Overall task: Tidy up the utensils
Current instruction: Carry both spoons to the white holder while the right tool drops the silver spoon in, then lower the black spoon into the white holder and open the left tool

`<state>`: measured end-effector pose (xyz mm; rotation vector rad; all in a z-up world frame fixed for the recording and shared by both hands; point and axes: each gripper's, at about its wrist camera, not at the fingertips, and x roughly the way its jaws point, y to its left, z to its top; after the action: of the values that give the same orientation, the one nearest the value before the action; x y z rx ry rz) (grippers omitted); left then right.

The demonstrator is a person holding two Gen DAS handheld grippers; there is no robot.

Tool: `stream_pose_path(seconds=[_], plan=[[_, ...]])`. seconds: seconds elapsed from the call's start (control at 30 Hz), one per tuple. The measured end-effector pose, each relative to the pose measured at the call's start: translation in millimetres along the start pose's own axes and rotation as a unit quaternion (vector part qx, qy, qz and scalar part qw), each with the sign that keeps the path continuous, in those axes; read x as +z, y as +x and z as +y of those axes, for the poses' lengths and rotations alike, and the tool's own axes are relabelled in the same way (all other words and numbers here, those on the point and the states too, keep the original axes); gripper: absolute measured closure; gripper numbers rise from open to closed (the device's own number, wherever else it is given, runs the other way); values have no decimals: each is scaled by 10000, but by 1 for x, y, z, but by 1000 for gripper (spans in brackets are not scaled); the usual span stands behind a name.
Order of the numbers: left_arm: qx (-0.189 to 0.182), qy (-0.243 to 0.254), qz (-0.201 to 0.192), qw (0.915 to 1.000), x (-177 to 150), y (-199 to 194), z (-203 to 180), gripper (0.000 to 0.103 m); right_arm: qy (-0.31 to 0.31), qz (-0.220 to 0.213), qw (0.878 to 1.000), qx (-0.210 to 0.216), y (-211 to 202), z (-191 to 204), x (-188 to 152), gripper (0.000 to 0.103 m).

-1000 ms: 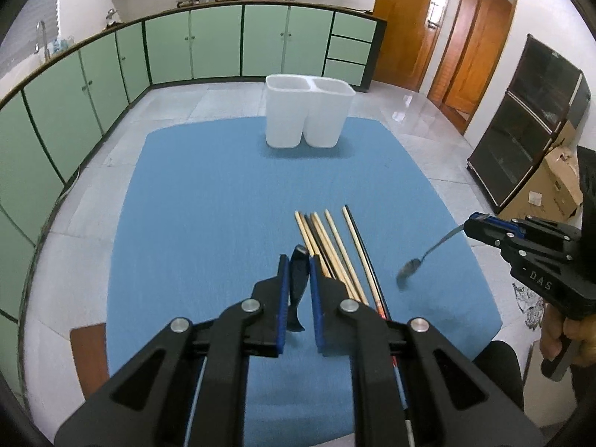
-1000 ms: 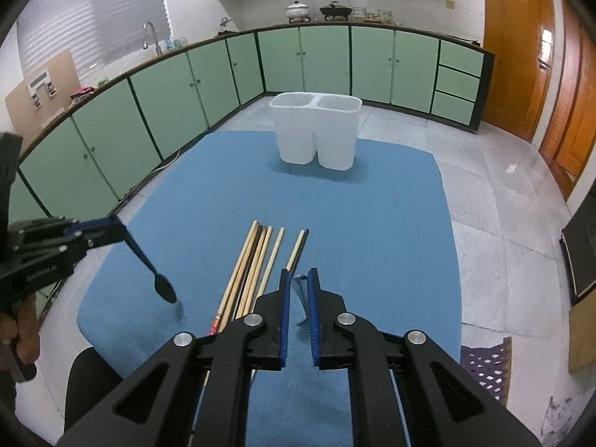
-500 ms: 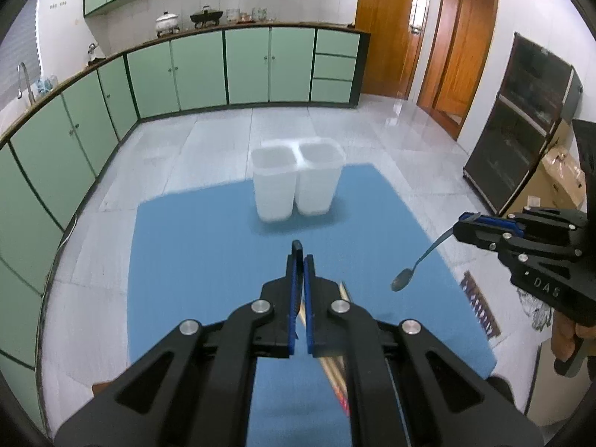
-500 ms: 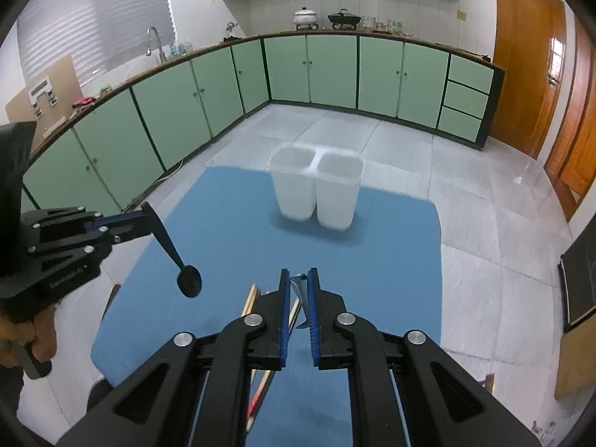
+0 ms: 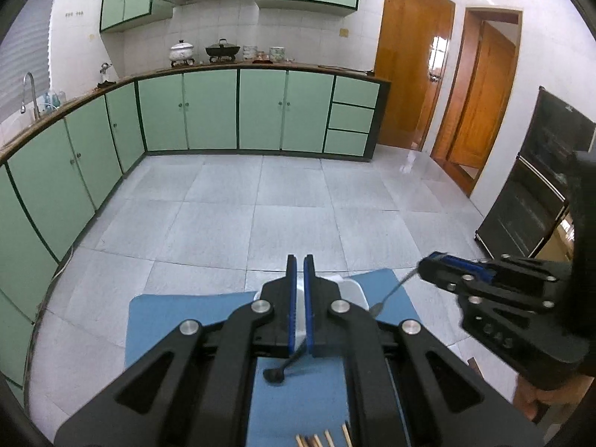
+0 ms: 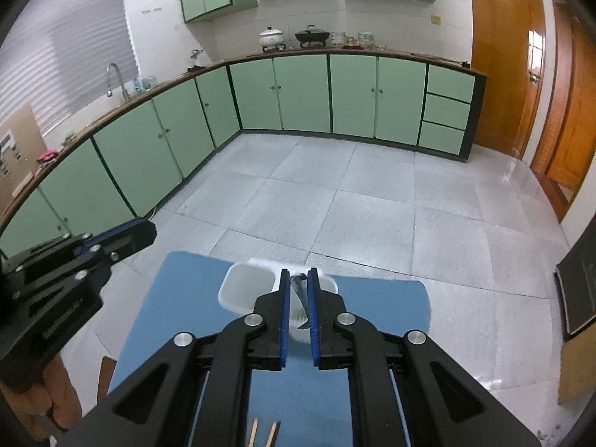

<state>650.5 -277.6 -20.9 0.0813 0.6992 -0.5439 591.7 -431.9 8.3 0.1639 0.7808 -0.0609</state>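
— Spoons, where are they?
— My left gripper [image 5: 300,290] is clamped on a black spoon [image 5: 286,364], which hangs below its blue pads over the blue mat [image 5: 186,320]. My right gripper [image 6: 298,298] pinches a metal spoon [image 6: 301,290] above the white two-bin holder [image 6: 244,288].
— And the chopsticks [image 5: 324,440]?
— Lying on the mat, near its close edge

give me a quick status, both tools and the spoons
Left tool shut on black spoon. Right tool shut on metal spoon, over the white holder. Chopsticks left on blue mat. Nothing in the way.
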Motion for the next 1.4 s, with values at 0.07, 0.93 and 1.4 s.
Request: stream_pose_path(seconds=[0.07, 0.93, 1.4], plan=[[-119, -110, 18, 9999, -1, 6, 5, 100, 74, 103, 9999, 34, 22, -6, 5, 94], [-63, 2946, 1411, 9451, -179, 168, -83, 47, 198, 505, 9985, 20, 85, -49, -26, 93], [-547, 3001, 2072, 9295, -201, 164, -93, 103, 254, 296, 9992, 43, 72, -58, -37, 93]])
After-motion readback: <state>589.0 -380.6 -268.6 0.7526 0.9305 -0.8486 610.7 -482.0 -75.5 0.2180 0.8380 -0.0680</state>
